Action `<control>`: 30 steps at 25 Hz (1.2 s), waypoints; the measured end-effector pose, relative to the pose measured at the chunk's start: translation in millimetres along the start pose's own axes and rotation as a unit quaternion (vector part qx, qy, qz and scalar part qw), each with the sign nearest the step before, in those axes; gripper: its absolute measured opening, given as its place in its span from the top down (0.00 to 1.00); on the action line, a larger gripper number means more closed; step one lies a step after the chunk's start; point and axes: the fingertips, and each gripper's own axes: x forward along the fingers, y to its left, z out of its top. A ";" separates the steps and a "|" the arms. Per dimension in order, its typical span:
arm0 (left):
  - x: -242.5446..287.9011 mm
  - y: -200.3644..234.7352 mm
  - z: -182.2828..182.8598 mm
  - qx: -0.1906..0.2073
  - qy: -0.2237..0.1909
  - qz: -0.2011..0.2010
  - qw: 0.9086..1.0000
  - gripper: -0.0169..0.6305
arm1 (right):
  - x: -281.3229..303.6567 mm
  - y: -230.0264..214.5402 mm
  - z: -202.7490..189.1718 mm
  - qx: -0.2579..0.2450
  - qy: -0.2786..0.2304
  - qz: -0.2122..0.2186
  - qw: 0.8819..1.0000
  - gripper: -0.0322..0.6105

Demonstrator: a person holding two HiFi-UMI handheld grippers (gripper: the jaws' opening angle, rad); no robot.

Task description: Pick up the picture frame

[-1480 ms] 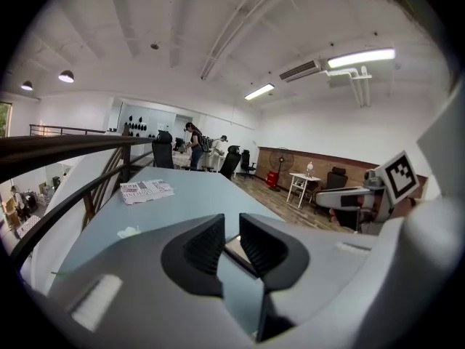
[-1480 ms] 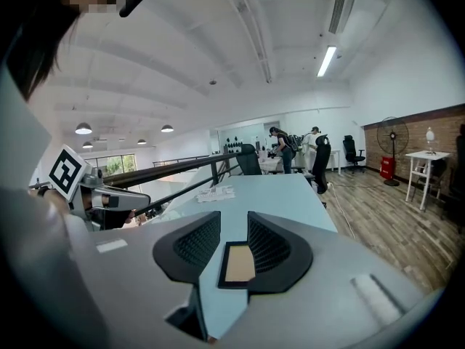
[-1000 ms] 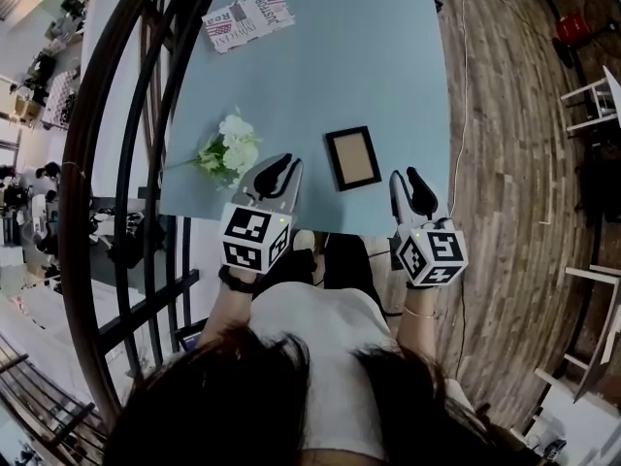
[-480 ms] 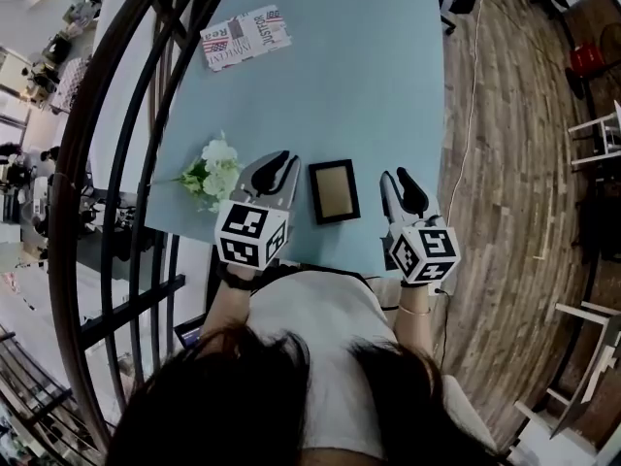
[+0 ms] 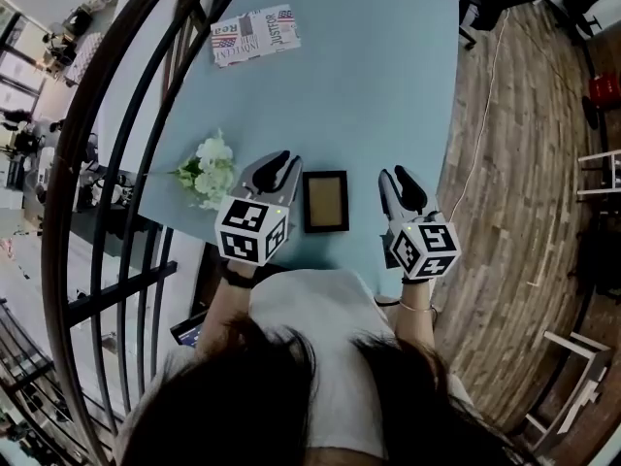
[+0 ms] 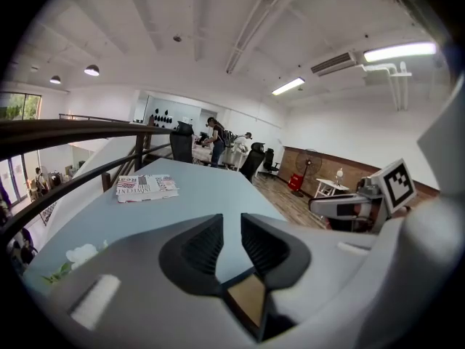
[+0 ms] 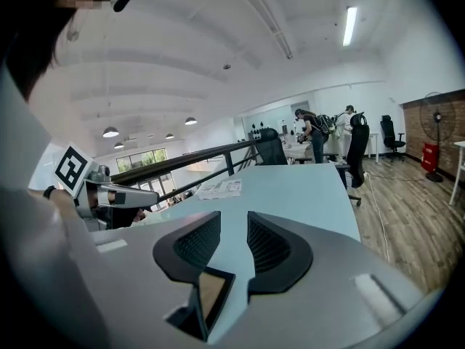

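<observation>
Table is pale blue. Its near edge runs right by the person's torso, w/ both grippers sitting over that edge strip. The R edge of the table is just past the R gripper, w/ wood floor and a thin cable beyond it. On the L side the top ends by the white flowers, then come the dark curved railing bars. There's plenty of bare top ahead of the frame. The only other thing up there is a folded newspaper, well apart near the far L corner. Picture frame lies flat near the near edge, btwn the two grippers. L gripper is just beside its L side; R gripper is a bit further off its R side. Can't tell any contact from the head view. Frame is rectangular w/ a thin black border and a plain tan panel inside, long sides running away from the person. L gripper view shows the pads apart w/ a narrow gap, only tabletop btwn them, and a corner of the frame low behind the pads. R gripper view is the same: pads parted, nothing gripped, frame seen low L of the gap.
</observation>
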 end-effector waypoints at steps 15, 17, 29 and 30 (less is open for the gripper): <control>14.7 -2.9 -39.7 -0.056 0.057 -0.029 0.996 0.85 | 13.4 2.2 -26.4 0.025 0.041 0.013 0.999 0.81; 16.4 -3.5 -52.0 -0.075 0.070 -0.035 0.994 0.85 | 16.7 3.6 -34.6 0.026 0.051 0.017 0.998 0.81; 26.4 -0.7 -114.0 -0.157 0.127 -0.043 0.979 0.85 | 29.6 3.6 -90.9 0.060 0.111 0.028 0.992 0.81; 27.2 -0.9 -117.8 -0.160 0.131 -0.042 0.977 0.85 | 30.3 3.6 -94.6 0.063 0.116 0.029 0.991 0.81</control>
